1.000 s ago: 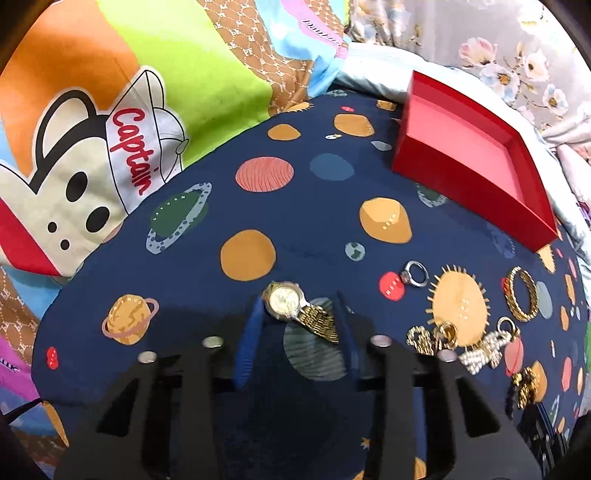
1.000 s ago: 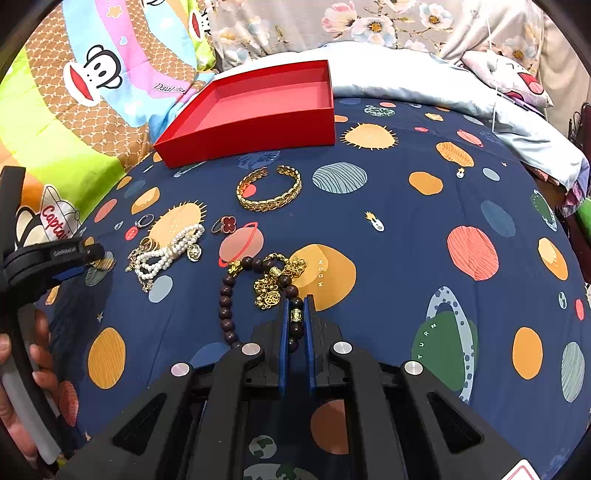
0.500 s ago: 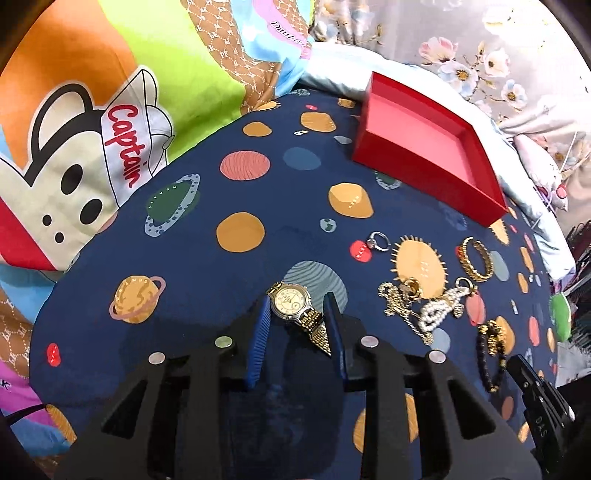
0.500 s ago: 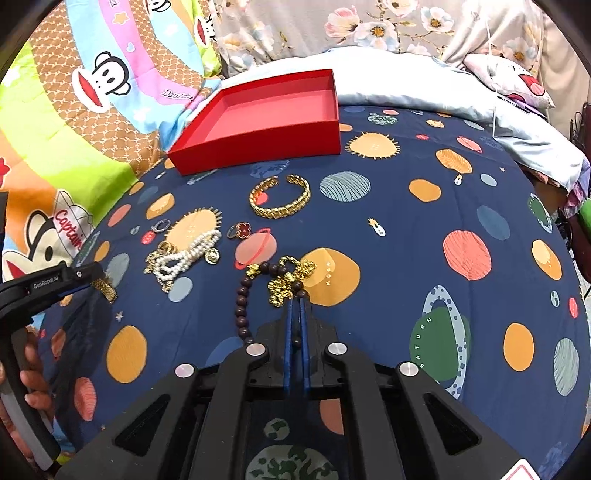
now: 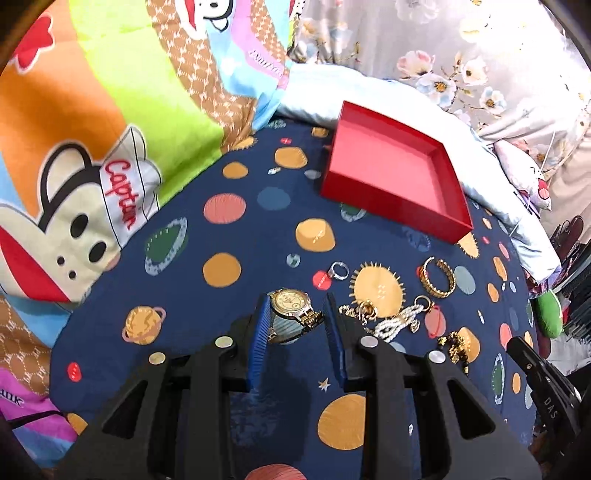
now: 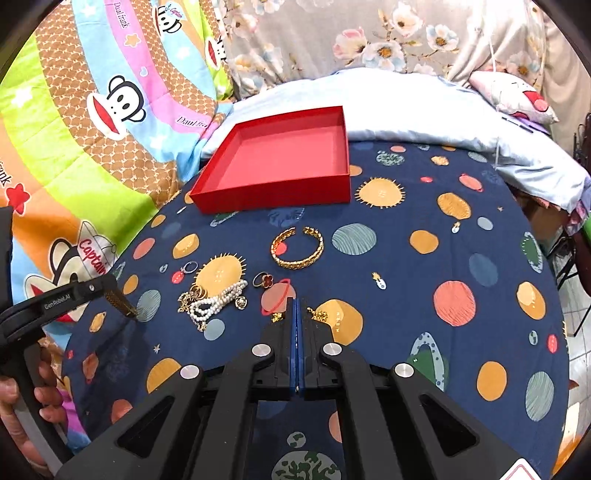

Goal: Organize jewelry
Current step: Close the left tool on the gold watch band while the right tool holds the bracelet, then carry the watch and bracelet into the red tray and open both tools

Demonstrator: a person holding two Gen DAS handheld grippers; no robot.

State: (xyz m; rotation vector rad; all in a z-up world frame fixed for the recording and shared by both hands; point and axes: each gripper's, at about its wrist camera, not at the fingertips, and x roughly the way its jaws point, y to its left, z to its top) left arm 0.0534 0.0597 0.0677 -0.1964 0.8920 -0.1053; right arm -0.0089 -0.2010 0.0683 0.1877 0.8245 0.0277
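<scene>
While lifted, watch [image 5: 293, 306] between left hand-held gripper [image 5: 295, 314] pads

You work in home bedroom. Bed under you: navy planet-print sheet [image 6: 406, 266], cartoon-monkey quilt [image 6: 92, 147] bunched at left, pale blue pillow [image 6: 424, 110] at head, floral curtain [image 6: 351, 33] behind. Tiled floor [image 6: 580, 295] shows past bed's right edge.
</scene>
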